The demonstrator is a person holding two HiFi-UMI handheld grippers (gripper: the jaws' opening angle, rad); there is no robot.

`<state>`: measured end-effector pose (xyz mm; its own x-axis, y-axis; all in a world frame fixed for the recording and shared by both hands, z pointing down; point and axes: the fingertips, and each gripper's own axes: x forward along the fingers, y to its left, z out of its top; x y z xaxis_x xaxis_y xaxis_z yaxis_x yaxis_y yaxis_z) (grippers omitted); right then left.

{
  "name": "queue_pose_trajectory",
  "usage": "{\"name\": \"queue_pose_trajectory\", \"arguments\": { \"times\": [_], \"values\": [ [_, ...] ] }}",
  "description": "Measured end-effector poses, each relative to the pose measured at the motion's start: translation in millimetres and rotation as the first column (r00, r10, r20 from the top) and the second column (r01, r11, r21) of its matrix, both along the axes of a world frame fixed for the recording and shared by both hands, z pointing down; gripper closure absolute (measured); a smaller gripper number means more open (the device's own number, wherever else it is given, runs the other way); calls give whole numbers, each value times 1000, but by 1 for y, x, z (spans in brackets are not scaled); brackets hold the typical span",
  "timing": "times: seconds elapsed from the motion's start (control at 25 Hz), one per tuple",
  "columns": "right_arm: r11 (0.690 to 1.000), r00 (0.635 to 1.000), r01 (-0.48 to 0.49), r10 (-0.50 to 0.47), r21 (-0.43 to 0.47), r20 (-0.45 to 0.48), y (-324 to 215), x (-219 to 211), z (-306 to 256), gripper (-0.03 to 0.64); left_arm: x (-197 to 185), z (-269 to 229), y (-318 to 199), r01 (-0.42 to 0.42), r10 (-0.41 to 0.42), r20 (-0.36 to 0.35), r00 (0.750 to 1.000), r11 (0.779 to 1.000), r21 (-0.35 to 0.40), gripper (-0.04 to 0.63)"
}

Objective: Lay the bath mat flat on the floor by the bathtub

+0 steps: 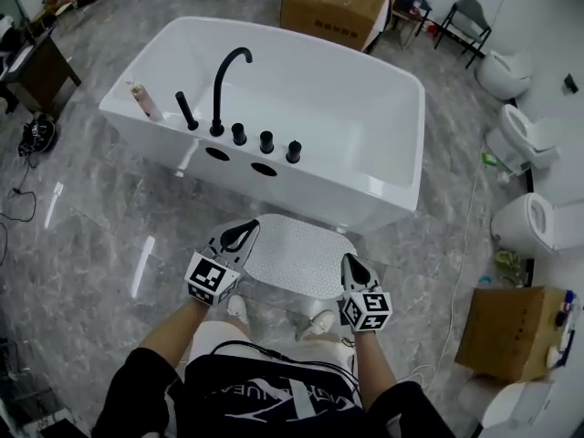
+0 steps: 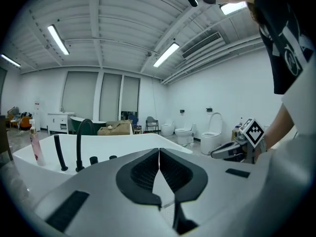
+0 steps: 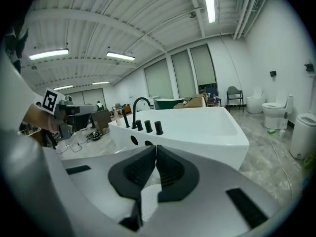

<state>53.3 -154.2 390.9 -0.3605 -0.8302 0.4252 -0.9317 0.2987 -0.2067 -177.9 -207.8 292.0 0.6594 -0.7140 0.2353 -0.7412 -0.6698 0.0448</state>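
Observation:
The white, dotted bath mat (image 1: 297, 255) hangs in the air between both grippers, in front of the white bathtub (image 1: 401, 126) and above the grey marble floor. My left gripper (image 1: 245, 234) is shut on the mat's left edge. My right gripper (image 1: 349, 263) is shut on its right edge. In the left gripper view the jaws (image 2: 159, 152) meet, with a strip of mat (image 2: 158, 184) pinched below them. The right gripper view shows the same: jaws (image 3: 156, 148) together on the mat (image 3: 148, 201), with the tub (image 3: 197, 127) just beyond.
A black faucet (image 1: 228, 80) with knobs and a pink bottle (image 1: 144, 100) sit on the tub's near rim. Cardboard boxes stand behind the tub (image 1: 333, 7) and at the right (image 1: 511, 331). Toilets (image 1: 538, 222) line the right wall. Cables (image 1: 27, 199) lie at the left.

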Motion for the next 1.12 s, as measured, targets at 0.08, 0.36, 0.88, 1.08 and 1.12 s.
{"name": "queue_pose_trajectory", "arguments": {
  "times": [0.08,0.36,0.88,1.08,1.12],
  "values": [
    [1000,1000,-5,5,19,6,4,-1,-25,591,-2,-19,9,4,-4,-6,1000,1000,12,574],
    [993,1000,26,-27,119,1,10,12,-118,591,-2,-98,18,81,-76,-58,995,991,103,575],
    [981,999,28,-31,193,17,37,15,-204,591,-14,-156,48,145,-131,-110,985,981,129,575],
    [980,999,-18,10,200,41,35,26,-204,591,-22,-146,42,172,-164,-82,983,979,106,574],
    [980,999,-19,11,198,40,36,26,-202,591,-22,-146,41,177,-168,-87,982,979,102,574]
  ]
}}
